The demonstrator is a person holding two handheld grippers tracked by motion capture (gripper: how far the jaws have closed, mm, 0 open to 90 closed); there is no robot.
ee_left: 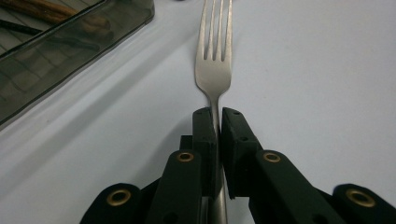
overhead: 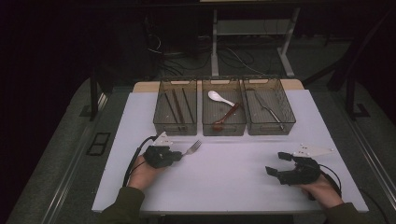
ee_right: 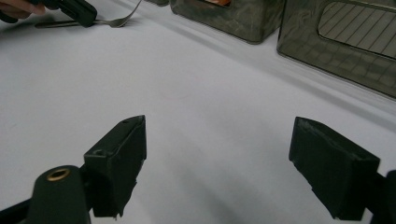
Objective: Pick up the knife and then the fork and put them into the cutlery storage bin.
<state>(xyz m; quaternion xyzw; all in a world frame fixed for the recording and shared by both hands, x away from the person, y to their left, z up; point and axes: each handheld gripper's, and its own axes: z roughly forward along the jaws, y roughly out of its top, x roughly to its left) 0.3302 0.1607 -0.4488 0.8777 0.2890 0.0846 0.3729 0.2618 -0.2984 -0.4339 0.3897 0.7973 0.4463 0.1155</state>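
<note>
fork (ee_left: 214, 70): handle clamped between the left gripper (ee_left: 218, 116) jaws, tines pointing past them, near the counter's (overhead: 233, 177) left edge
right gripper (ee_right: 219, 154): jaws wide apart, holding nothing

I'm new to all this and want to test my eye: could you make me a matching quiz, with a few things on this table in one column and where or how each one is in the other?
Things:
1. silver metal fork
2. white ceramic spoon
3. dark wooden chopsticks
4. right gripper

Places or states:
A. in the left smoky see-through bin
B. jaws wide apart over bare white table
C. clamped by its handle in the left gripper
D. in the middle bin, beside a brown spoon

Pairs: 1-C, 2-D, 3-A, 4-B
</note>
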